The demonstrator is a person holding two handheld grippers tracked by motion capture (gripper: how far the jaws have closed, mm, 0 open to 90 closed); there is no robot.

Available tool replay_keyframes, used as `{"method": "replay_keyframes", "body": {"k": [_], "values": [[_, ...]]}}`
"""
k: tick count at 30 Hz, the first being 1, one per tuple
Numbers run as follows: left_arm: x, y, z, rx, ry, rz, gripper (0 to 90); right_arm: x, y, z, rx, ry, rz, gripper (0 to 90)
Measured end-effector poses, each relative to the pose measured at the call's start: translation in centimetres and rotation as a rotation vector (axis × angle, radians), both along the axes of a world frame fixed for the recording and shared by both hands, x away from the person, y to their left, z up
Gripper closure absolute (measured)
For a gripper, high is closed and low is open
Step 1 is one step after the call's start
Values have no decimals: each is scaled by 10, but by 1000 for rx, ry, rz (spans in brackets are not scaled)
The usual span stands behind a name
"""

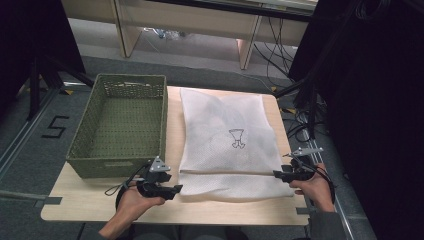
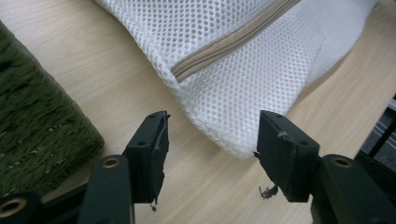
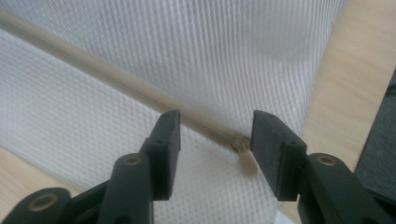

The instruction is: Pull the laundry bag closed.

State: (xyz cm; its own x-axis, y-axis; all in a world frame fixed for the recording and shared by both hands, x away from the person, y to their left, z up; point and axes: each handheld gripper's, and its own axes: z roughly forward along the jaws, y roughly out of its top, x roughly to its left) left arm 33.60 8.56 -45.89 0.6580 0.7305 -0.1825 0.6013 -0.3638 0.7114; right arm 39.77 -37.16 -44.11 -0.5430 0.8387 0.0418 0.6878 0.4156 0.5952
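Room: grey floor (image 1: 30, 150) all round, a pale wooden furniture frame (image 1: 200, 22) at the far side, black drapes or stands to left and right, dark cables (image 1: 300, 125) trailing at the right edge, and a black figure "5" (image 1: 54, 127) marked on the floor at the left.

Bench (image 1: 80, 202): light wood-grain top with rounded corners, bare along the near edge, carrying the two items below.

Green woven rectangular basket (image 1: 120, 120): stands on the left half of the bench, open-topped, nothing visible inside; its near wall shows at the left of the left gripper view (image 2: 37, 140).

White mesh laundry bag with a beige zip (image 1: 227, 140): lies flat on the right half of the bench, just beside the basket, a small dark printed figure near its middle. The zip (image 1: 225, 172) runs straight across the bag close to its near end. Left gripper view shows the bag's near corner (image 2: 233, 93) resting on the wood, zip end above it.

Left tool (image 1: 167, 190): held in the person's left hand (image 1: 132, 202) near the bag's left near corner; jaws spread, corner of the mesh lying between them (image 2: 210, 144), pads not pressing on it.

Right tool (image 1: 281, 174): held in the right hand (image 1: 315, 190) at the bag's right edge; jaws spread (image 3: 215, 140) either side of the zip's end, where the small beige zip pull (image 3: 245, 161) sits beside one pad; whether they touch cannot be told.
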Motion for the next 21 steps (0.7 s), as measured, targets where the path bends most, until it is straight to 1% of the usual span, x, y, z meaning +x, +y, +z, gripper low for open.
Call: {"method": "replay_keyframes", "body": {"k": [1,3,5,8,9,10,11,12,13,14,15,17,21], "values": [[-1,1,1,-8,-3,2,421,-1,0,2,31,-18,-2,509],[-3,4,2,-14,-7,1,401,-2,1,5,74,-44,-6,493],[-5,7,2,-12,-8,-1,397,-4,5,9,88,-67,-18,475],[-7,9,1,-12,-13,-9,385,-5,13,13,120,-89,4,456],[-7,10,1,-14,-16,-15,381,-7,16,14,123,-98,3,450],[-8,12,1,-9,-21,-20,378,-8,20,15,121,-104,17,446],[-9,12,1,-10,-23,-18,375,-9,24,16,131,-104,28,443],[-10,14,2,-11,-23,-18,371,-10,27,17,138,-117,42,440],[-10,14,1,-17,-23,-15,368,-12,31,18,144,-115,47,437],[-12,16,2,-17,-25,-16,367,-13,33,18,138,-125,58,435],[-13,17,1,-20,-29,-18,361,-16,38,18,149,-123,67,430],[-16,19,1,-22,-32,-20,351,-20,45,18,150,-133,85,425],[-22,23,0,-20,-42,-38,329,-29,55,16,164,-142,101,416]]}}
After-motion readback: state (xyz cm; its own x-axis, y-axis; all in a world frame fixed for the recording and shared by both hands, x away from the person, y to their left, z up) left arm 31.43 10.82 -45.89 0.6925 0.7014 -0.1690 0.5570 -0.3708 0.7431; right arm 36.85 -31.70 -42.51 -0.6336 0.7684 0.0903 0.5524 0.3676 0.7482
